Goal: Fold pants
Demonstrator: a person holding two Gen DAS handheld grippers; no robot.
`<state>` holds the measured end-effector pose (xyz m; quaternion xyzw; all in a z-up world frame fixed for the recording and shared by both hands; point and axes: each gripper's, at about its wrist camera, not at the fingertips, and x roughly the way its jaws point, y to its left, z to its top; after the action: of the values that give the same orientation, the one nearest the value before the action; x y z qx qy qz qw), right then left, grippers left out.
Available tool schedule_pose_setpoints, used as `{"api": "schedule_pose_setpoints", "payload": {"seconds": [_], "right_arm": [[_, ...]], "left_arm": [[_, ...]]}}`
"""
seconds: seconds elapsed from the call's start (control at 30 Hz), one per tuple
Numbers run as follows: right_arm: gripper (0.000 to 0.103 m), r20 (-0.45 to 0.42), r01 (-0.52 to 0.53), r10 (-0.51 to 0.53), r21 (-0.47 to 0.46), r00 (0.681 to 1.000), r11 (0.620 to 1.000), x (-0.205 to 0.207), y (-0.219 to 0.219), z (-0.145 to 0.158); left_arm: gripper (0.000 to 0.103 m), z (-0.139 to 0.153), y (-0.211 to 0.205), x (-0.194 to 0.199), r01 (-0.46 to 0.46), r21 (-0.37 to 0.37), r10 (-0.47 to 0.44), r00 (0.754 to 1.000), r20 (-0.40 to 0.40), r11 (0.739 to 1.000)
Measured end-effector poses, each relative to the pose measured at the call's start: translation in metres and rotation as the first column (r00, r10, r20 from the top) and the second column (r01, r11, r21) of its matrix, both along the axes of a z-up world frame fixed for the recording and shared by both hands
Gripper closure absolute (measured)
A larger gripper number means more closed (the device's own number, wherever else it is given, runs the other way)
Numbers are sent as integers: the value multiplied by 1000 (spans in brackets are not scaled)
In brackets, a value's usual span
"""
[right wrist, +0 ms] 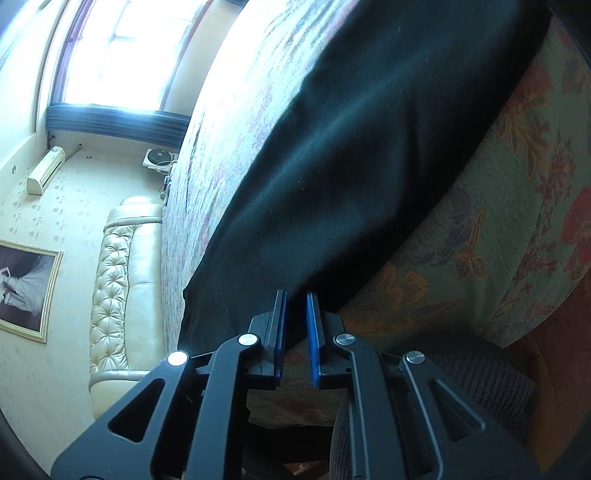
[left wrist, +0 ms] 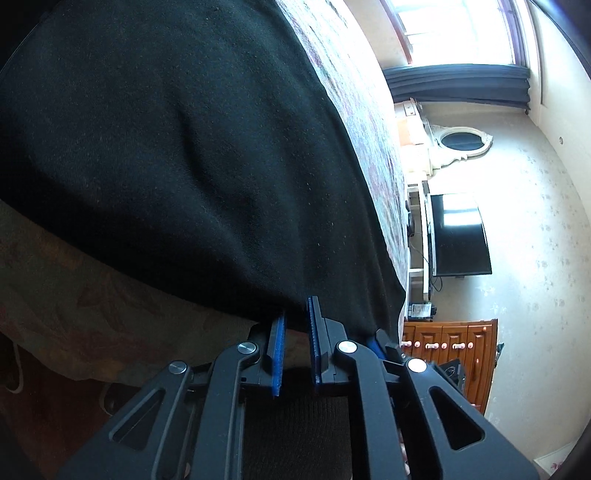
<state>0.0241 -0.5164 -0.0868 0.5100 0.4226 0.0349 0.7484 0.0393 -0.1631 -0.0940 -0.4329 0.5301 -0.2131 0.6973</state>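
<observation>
Black pants (left wrist: 177,155) lie spread on a floral bedspread (left wrist: 74,295). They also fill the middle of the right wrist view (right wrist: 351,166). My left gripper (left wrist: 297,314) is at the near edge of the pants, its blue-padded jaws a narrow gap apart with the fabric edge between the tips. My right gripper (right wrist: 295,299) is at the near edge of the pants too, jaws a narrow gap apart with the cloth edge between the pads. Whether either one pinches the cloth is not clear.
The floral bedspread (right wrist: 498,240) runs to the bed's edge. A television (left wrist: 461,236), a wooden dresser (left wrist: 450,343) and a window (left wrist: 461,29) stand beyond the bed on one side. A cream tufted headboard (right wrist: 122,280) and a framed picture (right wrist: 26,288) are on the other.
</observation>
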Motion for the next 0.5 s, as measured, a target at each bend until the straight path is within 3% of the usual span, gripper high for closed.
{"api": "schedule_pose_setpoints", "payload": {"seconds": [0.03, 0.1, 0.13, 0.17, 0.2, 0.27, 0.37, 0.43, 0.5], "right_arm": [[84, 14, 0, 1, -27, 1000, 1000, -3, -3, 8], [68, 47, 8, -5, -73, 999, 997, -9, -14, 26], [65, 66, 24, -18, -95, 998, 995, -12, -24, 35], [59, 89, 53, -43, -120, 995, 991, -16, -36, 45], [46, 107, 84, -69, -142, 992, 986, -18, -50, 54], [35, 129, 119, -98, -168, 987, 979, -19, -84, 66], [29, 112, 155, -129, -269, 985, 951, -15, -135, 74], [29, 80, 167, -148, -373, 986, 913, -9, -164, 75], [29, 58, 173, -163, -409, 985, 896, -4, -187, 71]], "left_arm": [[77, 3, -2, -2, 25, -6, -25, 1000, -4, 1000], [34, 9, -5, -7, 67, -53, -68, 998, -13, 996], [27, 12, -5, -8, 81, -87, -83, 996, -18, 993], [24, 15, -4, -8, 92, -119, -95, 995, -18, 989], [20, 19, -2, -8, 109, -137, -112, 994, -10, 985], [17, 30, 7, -2, 142, -106, -139, 990, 30, 984], [17, 55, 29, 13, 134, 19, -135, 978, 158, 991], [17, 69, 50, 23, 106, 55, -116, 968, 224, 993], [17, 80, 68, 32, 108, 100, -132, 952, 275, 989]]}}
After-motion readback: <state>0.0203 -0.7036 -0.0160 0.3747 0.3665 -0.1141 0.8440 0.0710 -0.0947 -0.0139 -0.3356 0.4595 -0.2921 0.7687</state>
